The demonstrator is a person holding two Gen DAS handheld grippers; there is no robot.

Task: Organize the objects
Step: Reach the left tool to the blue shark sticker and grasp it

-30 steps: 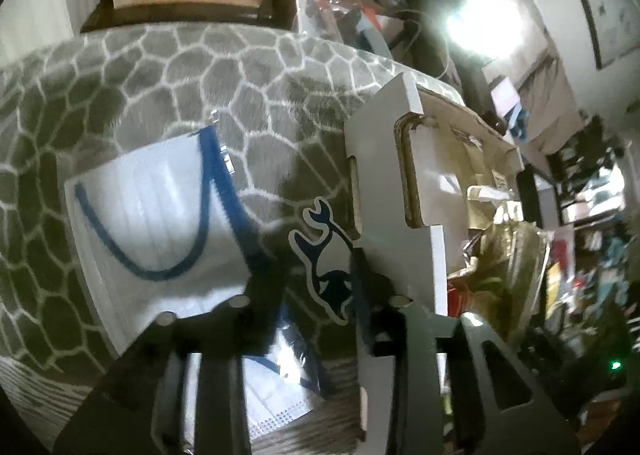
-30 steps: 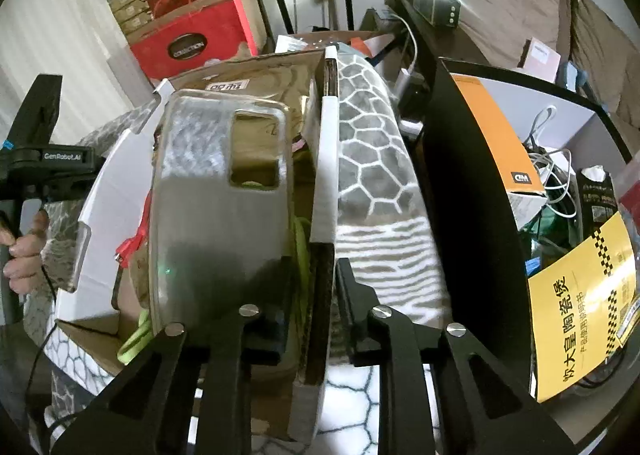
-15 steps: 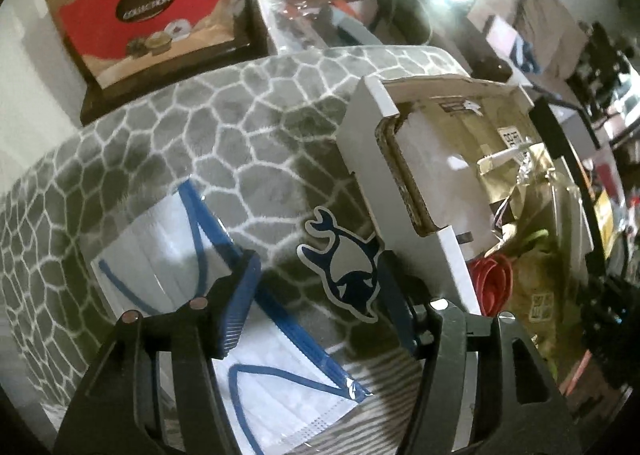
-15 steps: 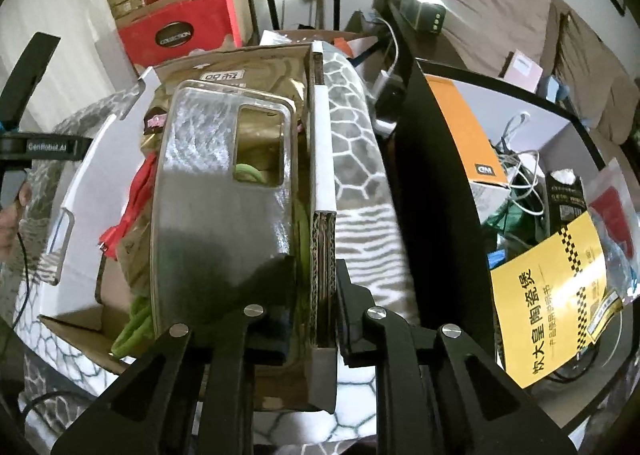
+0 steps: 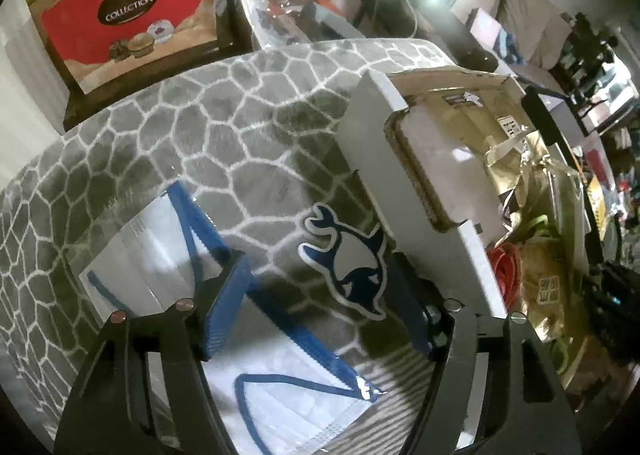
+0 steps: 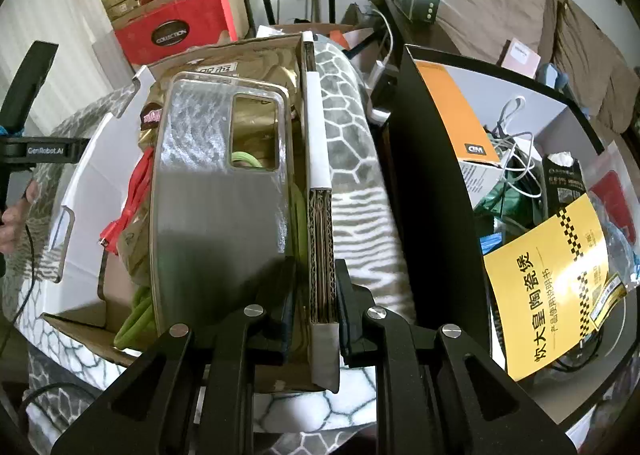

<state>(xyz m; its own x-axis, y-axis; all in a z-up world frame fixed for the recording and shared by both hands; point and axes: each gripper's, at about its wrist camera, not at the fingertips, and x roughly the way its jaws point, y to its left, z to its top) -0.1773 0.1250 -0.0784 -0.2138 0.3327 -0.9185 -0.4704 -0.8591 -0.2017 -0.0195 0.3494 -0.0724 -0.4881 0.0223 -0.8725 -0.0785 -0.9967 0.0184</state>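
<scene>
Jaws on the left gripper [image 5: 320, 309] have just been opening, bracketing the whale sticker [image 5: 347, 259] at lower centre without touching it, so that looks like the next pick. Only the right view shows the right gripper [image 6: 314, 297] clamped shut on the cardboard box [image 6: 320, 215] wall.
</scene>
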